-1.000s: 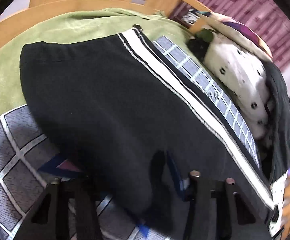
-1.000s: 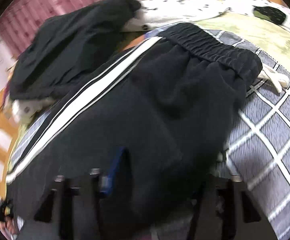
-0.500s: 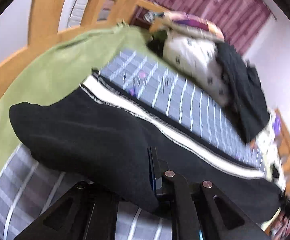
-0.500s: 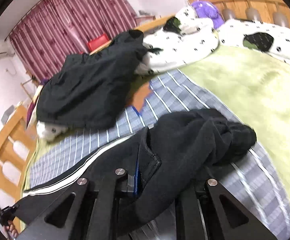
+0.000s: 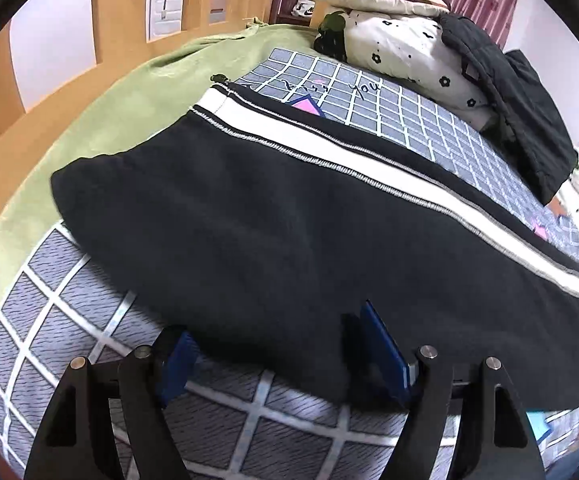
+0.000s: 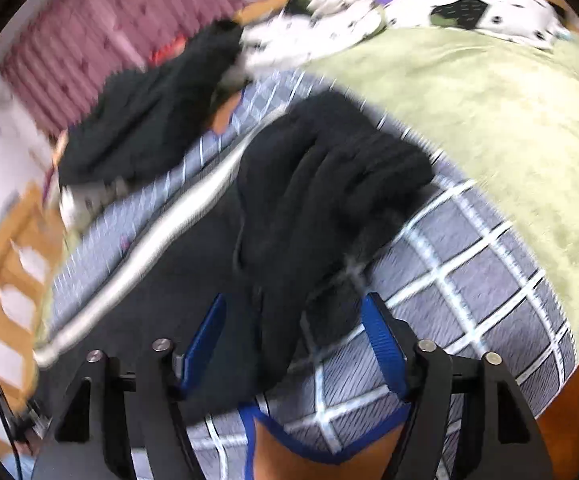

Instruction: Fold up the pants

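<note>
Black pants flat on grid sheet, left gripper jaws spread wide, hem edge between at 12 o'clock, nothing clamped, right gripper likewise agape, bunched waistband at 12 o'clock.

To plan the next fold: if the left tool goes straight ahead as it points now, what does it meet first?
Most likely the near edge of the black pants, lying between the open left tool fingers on the checked blanket.

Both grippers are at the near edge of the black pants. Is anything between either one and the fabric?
Nothing visible. The left gripper stands open with the hem of the black pants lying between its fingers. The right gripper is also open, with a bunched fold of the pants between its blue pads. That view is blurred.
</note>
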